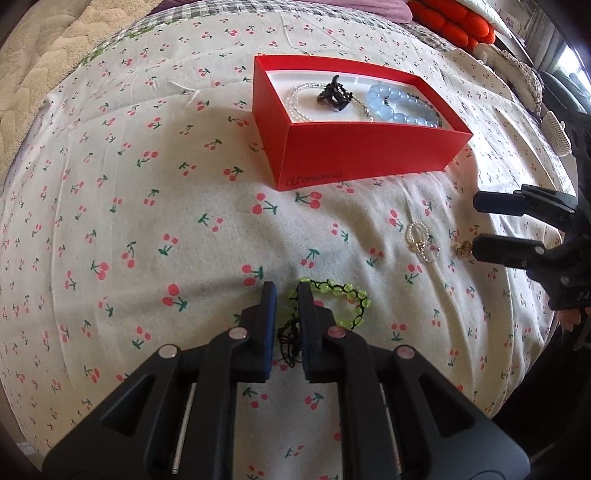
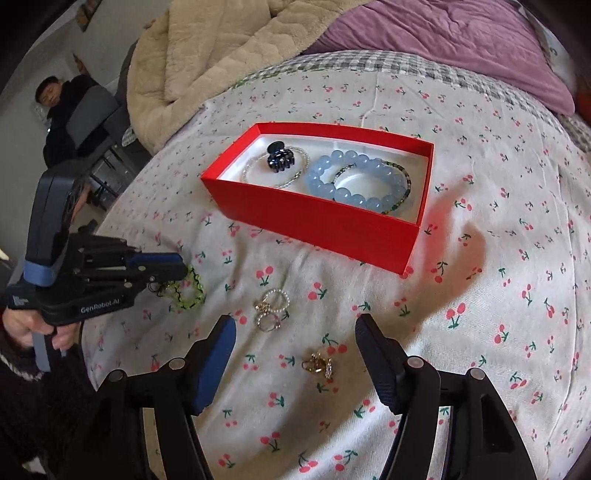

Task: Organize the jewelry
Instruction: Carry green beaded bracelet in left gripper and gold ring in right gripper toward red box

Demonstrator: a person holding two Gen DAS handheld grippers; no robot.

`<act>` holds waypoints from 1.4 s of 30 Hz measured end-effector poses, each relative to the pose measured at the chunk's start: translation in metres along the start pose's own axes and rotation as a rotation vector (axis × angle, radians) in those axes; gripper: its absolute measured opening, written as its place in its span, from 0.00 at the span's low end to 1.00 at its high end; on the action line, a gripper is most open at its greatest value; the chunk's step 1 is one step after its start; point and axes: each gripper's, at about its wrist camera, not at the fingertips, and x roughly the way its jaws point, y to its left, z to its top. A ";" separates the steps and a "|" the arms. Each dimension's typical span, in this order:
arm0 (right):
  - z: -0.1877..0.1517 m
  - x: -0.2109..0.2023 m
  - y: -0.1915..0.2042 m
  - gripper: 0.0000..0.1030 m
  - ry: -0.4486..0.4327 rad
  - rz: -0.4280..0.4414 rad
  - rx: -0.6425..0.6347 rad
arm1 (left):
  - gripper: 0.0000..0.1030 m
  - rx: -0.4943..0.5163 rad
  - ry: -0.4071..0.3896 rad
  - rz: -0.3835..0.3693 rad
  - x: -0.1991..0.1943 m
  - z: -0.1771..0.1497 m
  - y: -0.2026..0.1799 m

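Left gripper (image 1: 283, 291): jaws narrowly parted, low over the cherry-print sheet (image 1: 147, 206); black cord of the green bead bracelet (image 1: 332, 302) lies in the gap. Whether the pads pinch it cannot be told. The beaded loop spreads just right of its right finger.

Right gripper (image 2: 295, 325): jaws wide apart, holding nothing. Gold ring cluster (image 2: 318, 363) lies on the sheet between its fingers, touching neither.

Pearl rings (image 2: 271, 308): just ahead of the right gripper's left finger, between the two tools.

Red box (image 2: 317, 221): ahead of both grippers, open-topped, well apart from the loose pieces. Contents: blue bead bracelet (image 2: 356, 181), dark thin bracelet (image 2: 404, 184) lying against it, white bead bracelet (image 2: 251, 171), and a black claw clip (image 2: 279, 157) resting on the last.

Surroundings: beige blanket (image 2: 207, 55) and purple pillow (image 2: 461, 40) beyond the box; orange cushion (image 1: 454, 22) far ahead-right of the left gripper; a seated person (image 2: 62, 107) far left.
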 end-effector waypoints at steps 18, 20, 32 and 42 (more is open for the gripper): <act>0.023 0.061 0.020 0.05 0.107 -0.008 -0.034 | 0.07 -0.017 0.030 -0.020 0.008 0.003 0.002; 0.025 0.060 0.022 0.03 0.105 0.003 -0.031 | 0.06 -0.015 0.025 -0.019 0.008 0.005 -0.001; 0.030 0.023 0.045 0.03 0.013 0.085 -0.046 | 0.06 -0.048 -0.057 -0.065 -0.024 0.007 0.004; 0.033 -0.006 0.036 0.03 -0.041 0.082 -0.019 | 0.06 -0.072 -0.138 -0.108 -0.053 0.021 0.004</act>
